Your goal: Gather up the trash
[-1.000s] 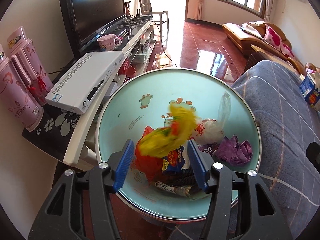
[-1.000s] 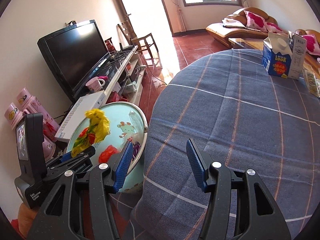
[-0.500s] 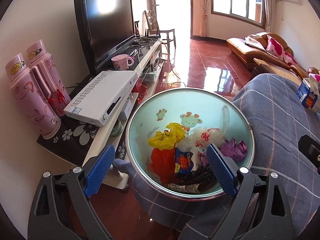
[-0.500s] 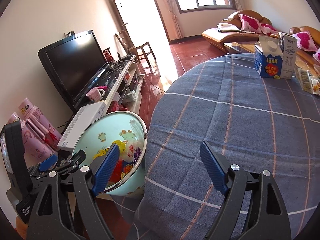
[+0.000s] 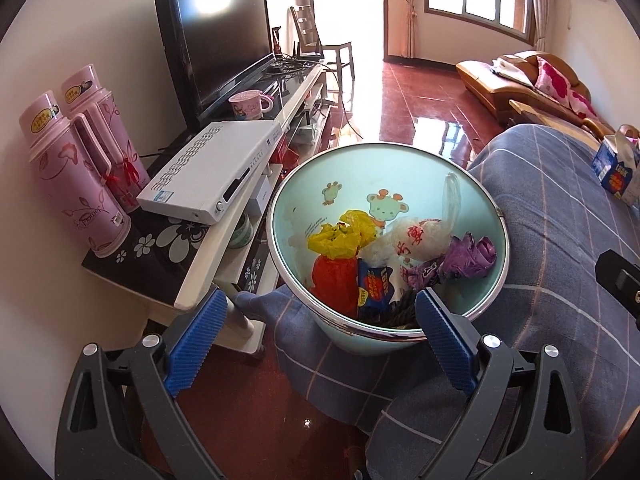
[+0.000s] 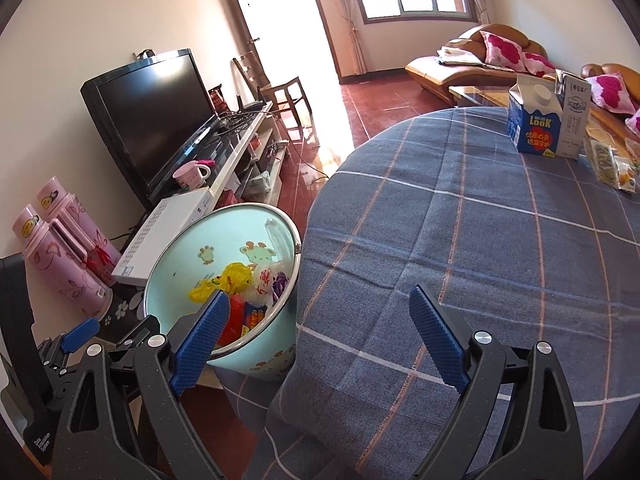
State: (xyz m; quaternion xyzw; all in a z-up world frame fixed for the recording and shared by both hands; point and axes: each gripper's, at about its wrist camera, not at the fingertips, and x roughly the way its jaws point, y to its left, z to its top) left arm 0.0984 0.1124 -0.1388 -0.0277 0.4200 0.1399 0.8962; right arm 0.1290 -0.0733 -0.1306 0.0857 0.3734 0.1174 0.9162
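A light blue trash bin (image 5: 348,172) stands on the floor beside the round table (image 5: 560,216). It holds a yellow bag (image 5: 340,238), a red bag (image 5: 334,280), a white bag (image 5: 420,236), a purple wrapper (image 5: 468,258) and a blue packet (image 5: 374,288). My left gripper (image 5: 320,334) is open and empty, above and in front of the bin. My right gripper (image 6: 320,338) is open and empty over the table's near edge; the bin (image 6: 180,264) lies to its left. The left gripper also shows in the right wrist view (image 6: 80,330).
A blue milk carton (image 6: 546,120) and snack packets (image 6: 612,164) stand at the table's far right. Left of the bin is a TV stand (image 5: 224,236) with a white set-top box (image 5: 212,168), two pink thermoses (image 5: 76,172), a pink mug (image 5: 250,104) and a TV (image 5: 218,40).
The yellow bag has dropped from my left gripper into the bin. The left gripper has opened wide and pulled back and up. The right gripper has opened wider.
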